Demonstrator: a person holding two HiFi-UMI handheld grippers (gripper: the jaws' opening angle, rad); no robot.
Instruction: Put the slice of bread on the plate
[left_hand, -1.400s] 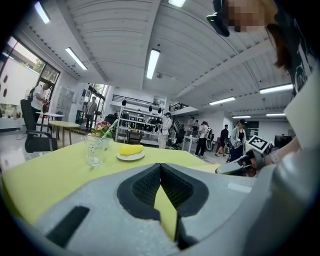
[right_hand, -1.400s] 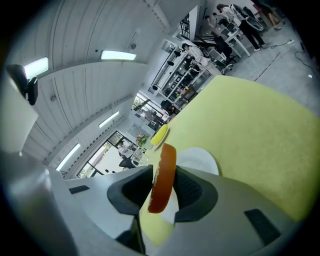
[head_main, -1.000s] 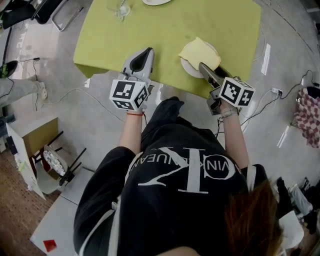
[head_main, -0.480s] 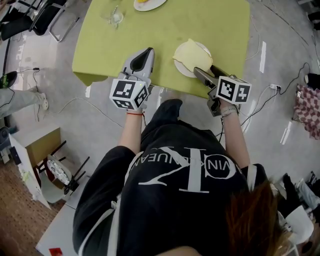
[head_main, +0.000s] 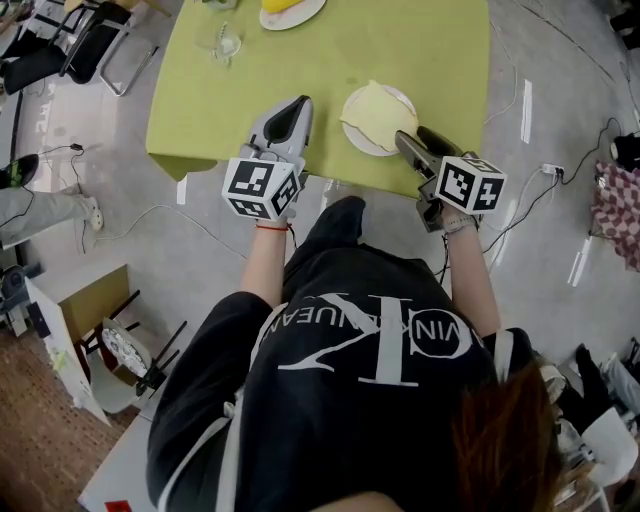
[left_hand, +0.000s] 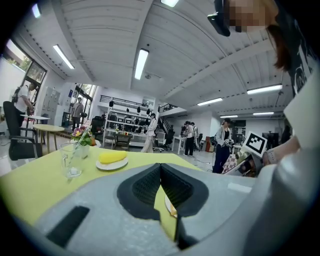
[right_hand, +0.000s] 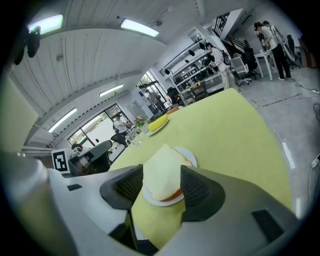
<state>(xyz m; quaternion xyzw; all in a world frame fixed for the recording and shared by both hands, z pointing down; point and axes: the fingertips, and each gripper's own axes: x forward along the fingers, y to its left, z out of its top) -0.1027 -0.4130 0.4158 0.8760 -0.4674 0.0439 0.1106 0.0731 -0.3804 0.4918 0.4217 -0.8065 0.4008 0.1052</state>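
Bread (head_main: 378, 112) sits on the plate (head_main: 352, 141) by the desk (head_main: 300, 60) edge, hiding most of it. Right tongs (head_main: 412, 135) are spread, just closed in a bit, bread showing in their gap unpinched; left tongs (head_main: 293, 108) pressed together, empty.

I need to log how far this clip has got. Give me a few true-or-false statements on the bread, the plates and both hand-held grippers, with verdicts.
1. The slice of bread lies on the white plate. True.
2. The right hand-held gripper is clamped on the bread. False: its jaws stand apart. They have just been closing, and the bread shows between them with no pad pressing on it.
3. The left hand-held gripper holds the glass. False: its jaws are together on nothing, and the glass stands far off across the table.
4. A second plate carries yellow food. True.
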